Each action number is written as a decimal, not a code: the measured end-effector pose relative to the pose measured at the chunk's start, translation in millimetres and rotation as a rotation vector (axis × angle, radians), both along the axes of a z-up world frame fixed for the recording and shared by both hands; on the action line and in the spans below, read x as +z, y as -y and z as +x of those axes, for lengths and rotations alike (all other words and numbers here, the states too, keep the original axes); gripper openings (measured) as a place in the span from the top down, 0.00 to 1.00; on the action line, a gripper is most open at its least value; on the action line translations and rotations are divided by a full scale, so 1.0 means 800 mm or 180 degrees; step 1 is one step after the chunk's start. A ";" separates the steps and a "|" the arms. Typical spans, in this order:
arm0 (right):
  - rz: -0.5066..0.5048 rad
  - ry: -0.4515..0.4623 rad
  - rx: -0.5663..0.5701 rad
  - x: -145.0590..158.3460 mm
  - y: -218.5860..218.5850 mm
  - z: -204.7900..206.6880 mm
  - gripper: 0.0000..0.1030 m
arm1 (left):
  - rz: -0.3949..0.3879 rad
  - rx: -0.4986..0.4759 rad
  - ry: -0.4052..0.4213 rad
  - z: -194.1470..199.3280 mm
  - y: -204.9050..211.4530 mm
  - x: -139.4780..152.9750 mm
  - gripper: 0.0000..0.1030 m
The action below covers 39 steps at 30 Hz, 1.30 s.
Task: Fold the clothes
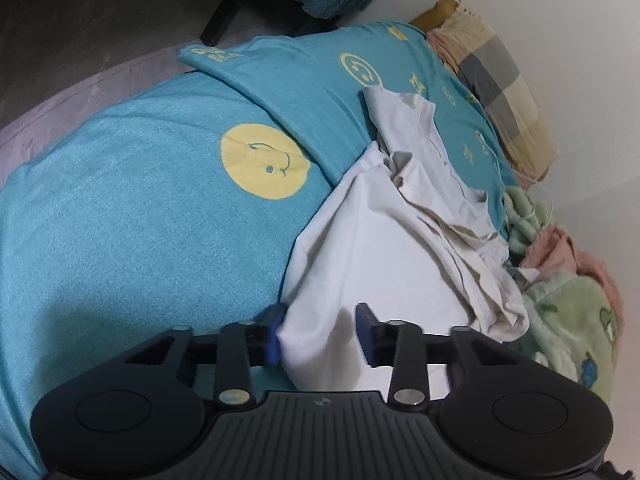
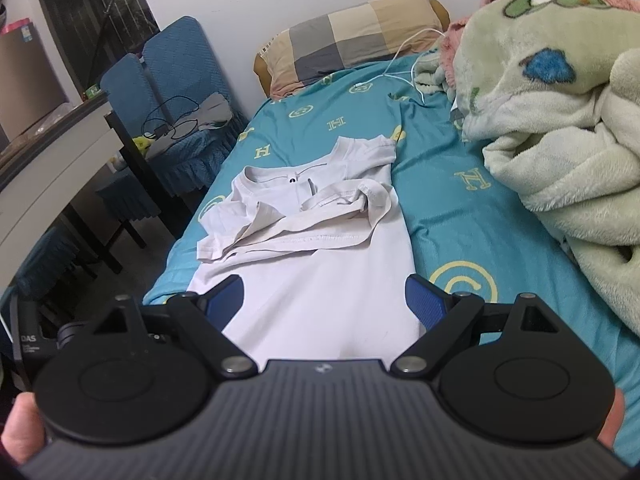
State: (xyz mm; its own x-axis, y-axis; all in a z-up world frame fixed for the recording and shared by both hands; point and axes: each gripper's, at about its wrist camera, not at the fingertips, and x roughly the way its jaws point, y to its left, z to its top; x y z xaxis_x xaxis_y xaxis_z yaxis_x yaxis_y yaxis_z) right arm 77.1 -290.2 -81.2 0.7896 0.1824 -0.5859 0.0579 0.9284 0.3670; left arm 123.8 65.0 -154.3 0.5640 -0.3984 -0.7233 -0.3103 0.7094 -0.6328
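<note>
Right, the teal sheet [image 2: 440,208] runs down from the checked pillow [image 2: 352,36] towards me, and the white T-shirt [image 2: 320,280] lies flat on it, collar towards the pillow, its sleeves and top already bunched inward. The green fleece blanket [image 2: 540,120] is heaped to the right of the pillow.

My right gripper [image 2: 325,304] hangs over the shirt's lower body, on the side away from the pillow, jaws wide apart and holding nothing. My left gripper [image 1: 320,332] has its jaws drawn in around a hem corner at the end farthest from the pillow. One pad touches the cloth, but I cannot tell whether it is truly pinched.

My worry is a one-sided lift. If only the left corner rises, I expect the body to twist and the loose folds near the pillow to spill open. A shallow pinch could also slip or pick up the sheet.

Only the left view shows that corner between the pads. Only the right view shows the collar, the whole outline and the white cable [image 2: 404,52] trailing from the pillow.
</note>
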 end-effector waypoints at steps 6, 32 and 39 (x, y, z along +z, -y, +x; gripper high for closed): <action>0.0250 -0.0128 -0.0044 -0.010 0.009 0.003 0.14 | -0.0048 0.0011 0.0117 -0.003 -0.001 0.005 0.91; 0.0943 -0.0497 -0.0169 -0.045 0.030 0.010 0.14 | -0.0237 0.0151 0.0004 -0.021 -0.015 0.009 0.79; 0.1177 -0.0627 -0.0245 -0.059 0.036 0.015 0.14 | -0.0373 -0.0026 -0.0190 -0.014 -0.002 -0.006 0.51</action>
State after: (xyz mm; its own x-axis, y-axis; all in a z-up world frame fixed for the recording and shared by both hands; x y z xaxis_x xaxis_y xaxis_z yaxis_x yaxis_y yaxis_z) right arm 89.2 -318.8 -128.4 0.6886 0.3536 -0.6331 0.2241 0.7265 0.6496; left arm 112.9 66.3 -159.0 0.5176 -0.4865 -0.7038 -0.3445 0.6345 -0.6919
